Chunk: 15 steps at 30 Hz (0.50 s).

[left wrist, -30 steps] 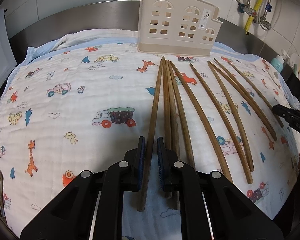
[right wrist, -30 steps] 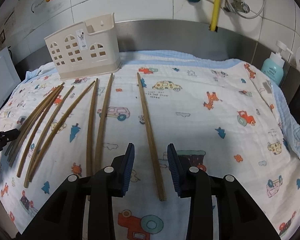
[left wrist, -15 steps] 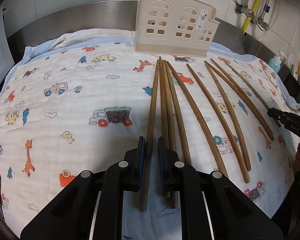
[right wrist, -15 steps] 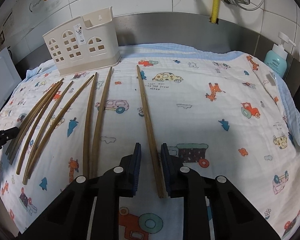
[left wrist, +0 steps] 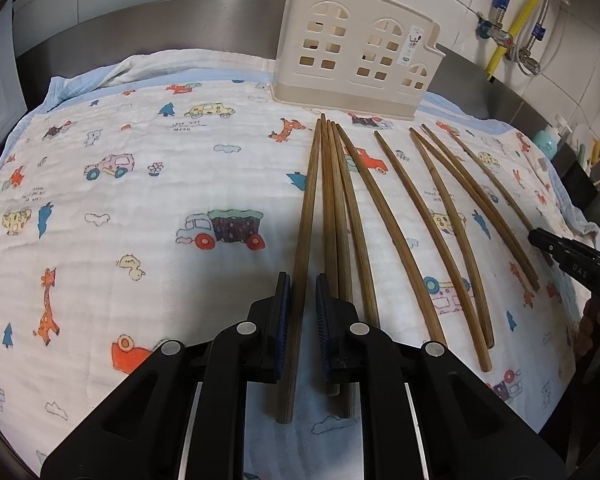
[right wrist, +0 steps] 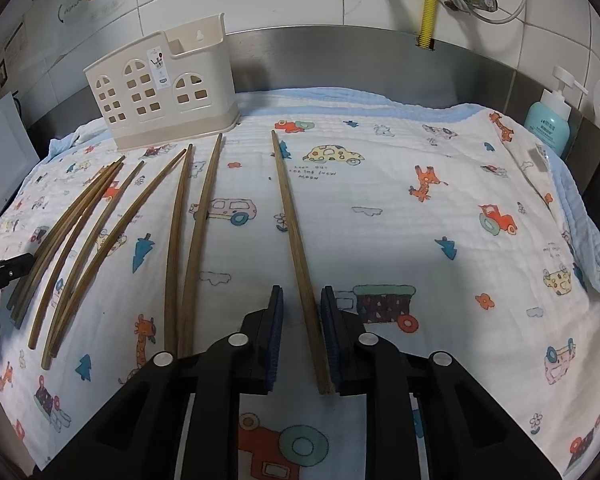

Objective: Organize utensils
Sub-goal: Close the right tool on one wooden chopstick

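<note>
Several long wooden chopsticks (left wrist: 396, 216) lie side by side on a cartoon-print cloth (left wrist: 140, 200). A cream plastic utensil holder (left wrist: 352, 52) stands at the back; it also shows in the right wrist view (right wrist: 160, 88). My left gripper (left wrist: 301, 308) straddles the leftmost chopstick (left wrist: 306, 220), jaws narrowly apart around it. My right gripper (right wrist: 301, 332) straddles the rightmost chopstick (right wrist: 290, 216), with a gap on the left side and the right pad near it. The right gripper's tip (left wrist: 560, 252) shows in the left wrist view.
A steel backsplash (right wrist: 340, 60) and tiled wall stand behind the cloth. A yellow hose (right wrist: 430, 0) and taps hang on the wall. A teal soap bottle (right wrist: 550, 116) stands at the right. A white appliance (right wrist: 0, 148) sits at the left.
The right gripper's jaws closed in around the rightmost chopstick and stand slightly wider now than half a second ago. The left gripper stays around its chopstick, little changed.
</note>
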{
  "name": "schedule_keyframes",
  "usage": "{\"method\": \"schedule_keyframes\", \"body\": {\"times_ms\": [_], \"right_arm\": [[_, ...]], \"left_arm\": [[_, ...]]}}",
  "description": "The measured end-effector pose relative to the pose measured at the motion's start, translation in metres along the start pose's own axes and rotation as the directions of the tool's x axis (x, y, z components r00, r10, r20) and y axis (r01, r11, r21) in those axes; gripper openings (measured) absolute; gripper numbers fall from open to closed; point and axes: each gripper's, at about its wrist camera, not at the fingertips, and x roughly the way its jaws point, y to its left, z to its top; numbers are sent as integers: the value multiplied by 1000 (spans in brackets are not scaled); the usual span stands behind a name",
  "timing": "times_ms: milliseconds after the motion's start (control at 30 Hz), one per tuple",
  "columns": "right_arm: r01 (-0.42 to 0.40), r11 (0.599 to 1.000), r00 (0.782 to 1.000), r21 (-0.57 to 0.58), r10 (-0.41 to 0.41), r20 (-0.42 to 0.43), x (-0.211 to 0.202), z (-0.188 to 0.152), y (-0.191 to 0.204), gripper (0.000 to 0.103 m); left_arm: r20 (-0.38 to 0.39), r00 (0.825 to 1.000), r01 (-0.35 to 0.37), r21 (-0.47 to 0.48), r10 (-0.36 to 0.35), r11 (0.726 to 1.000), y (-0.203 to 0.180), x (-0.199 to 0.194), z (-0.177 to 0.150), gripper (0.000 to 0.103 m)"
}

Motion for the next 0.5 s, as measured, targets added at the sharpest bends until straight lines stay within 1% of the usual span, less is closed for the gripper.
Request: {"method": "schedule_keyframes", "body": {"times_ms": [33,133,233,300,400,500], "right_arm": [[0,1000,1000,0,0,0,0,0,0,10],[-4,1000,1000,3,4,1,-1,-1,0,9],[-4,1000,1000,7,4,5,-2,-1,1,8],[-6,1000,1000,3,6,8,-4,-2,4,8],[-10,1000,1000,-3,10,16,-10,-3,9,7],[-11,1000,999,-10,11,41,-22,-2,14,7]], "left_arm": [[-1,1000,-5,3,5,1000,-1,1,0,13],[-10,1000,-29,21,29,999,-5,1,1,12],[-15,999,-31,13,31,999,-5,1,3,11],[-16,999,-39,8,39,999,-5,1,3,7],[-18,1000,-25,-13,25,1000,-2,-1,4,7],[-4,1000,-22,-5,22,1000,-2,-6,4,6]]}}
